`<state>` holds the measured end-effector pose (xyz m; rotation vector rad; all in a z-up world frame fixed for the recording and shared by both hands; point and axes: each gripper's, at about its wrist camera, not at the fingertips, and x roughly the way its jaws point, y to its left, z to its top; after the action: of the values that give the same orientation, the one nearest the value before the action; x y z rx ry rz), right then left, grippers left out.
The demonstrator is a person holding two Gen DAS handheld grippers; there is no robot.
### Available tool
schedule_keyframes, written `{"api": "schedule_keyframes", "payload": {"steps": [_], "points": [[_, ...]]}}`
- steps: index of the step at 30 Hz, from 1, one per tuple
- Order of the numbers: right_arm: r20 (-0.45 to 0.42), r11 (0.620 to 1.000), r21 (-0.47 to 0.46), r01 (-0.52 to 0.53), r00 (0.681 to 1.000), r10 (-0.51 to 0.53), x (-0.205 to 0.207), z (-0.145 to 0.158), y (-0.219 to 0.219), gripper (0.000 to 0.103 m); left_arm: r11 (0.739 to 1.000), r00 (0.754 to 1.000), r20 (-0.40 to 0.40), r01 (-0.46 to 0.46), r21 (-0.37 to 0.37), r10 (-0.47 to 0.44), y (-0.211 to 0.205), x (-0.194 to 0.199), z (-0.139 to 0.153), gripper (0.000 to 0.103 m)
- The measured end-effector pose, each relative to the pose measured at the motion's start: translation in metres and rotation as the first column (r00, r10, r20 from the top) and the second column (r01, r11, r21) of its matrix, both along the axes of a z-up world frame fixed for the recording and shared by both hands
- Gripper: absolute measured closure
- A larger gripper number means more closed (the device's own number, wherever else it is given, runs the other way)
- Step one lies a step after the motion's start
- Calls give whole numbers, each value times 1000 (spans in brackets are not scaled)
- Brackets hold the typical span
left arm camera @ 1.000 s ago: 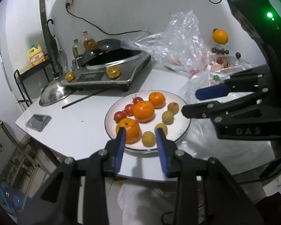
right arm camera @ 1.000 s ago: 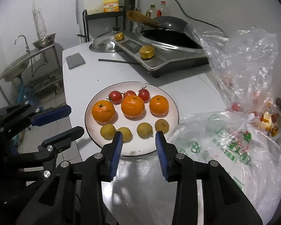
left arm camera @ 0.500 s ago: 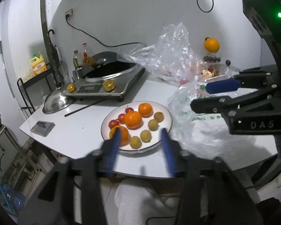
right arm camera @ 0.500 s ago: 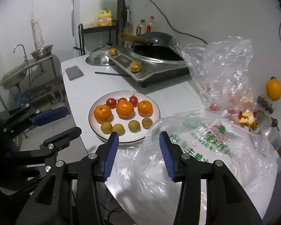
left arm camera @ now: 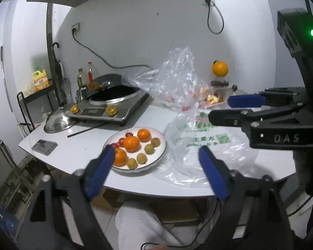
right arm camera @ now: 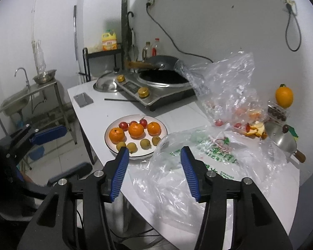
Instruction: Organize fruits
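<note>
A white plate [left arm camera: 159,155] [right arm camera: 162,153] sits near the table's front edge. It holds three oranges [left arm camera: 131,143] [right arm camera: 136,130], three cherry tomatoes [right arm camera: 123,125] and several small yellow-brown fruits [left arm camera: 141,158] [right arm camera: 145,143], sorted in rows. My left gripper [left arm camera: 154,170] is open wide and empty, held back off the table in front of the plate. My right gripper [right arm camera: 154,173] is open and empty, above the table edge over a clear plastic bag [right arm camera: 198,162]; it also shows at the right of the left wrist view [left arm camera: 225,108].
An induction cooker with a wok [right arm camera: 162,83] and a steel lid [right arm camera: 106,83] stand at the back. A crumpled clear bag [right arm camera: 225,83], peels, a small pot [right arm camera: 281,139] and an orange [right arm camera: 283,96] lie at the right. A phone [right arm camera: 83,99] and a chopstick [right arm camera: 121,99] lie on the table.
Both grippers have pulled back and up from the plate and have opened wider. The fruits on the plate have not moved.
</note>
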<state>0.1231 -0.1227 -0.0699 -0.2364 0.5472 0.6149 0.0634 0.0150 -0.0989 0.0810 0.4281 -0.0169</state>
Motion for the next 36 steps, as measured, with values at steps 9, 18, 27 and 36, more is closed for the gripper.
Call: {"api": "schedule_keyframes", "payload": {"steps": [9,18,27,36], "points": [[88,997,69,38,995,-44,-40,28,-30,44,1000,995,102,2,31,-5,-16,-37,41,11],[175,991,125,44,982,-66,-72,56,-50,38,1000,982,187,-15,26,10,-18,-69,77,5],[246,981,187,51,964,-97,-86,87,-65,35,999,963,268,-30,17,25,-19,-82,111,4],[316,975,214,58,941,-126,-94,115,-77,35,999,947,322,-26,37,13,-19,-82,139,3]]}}
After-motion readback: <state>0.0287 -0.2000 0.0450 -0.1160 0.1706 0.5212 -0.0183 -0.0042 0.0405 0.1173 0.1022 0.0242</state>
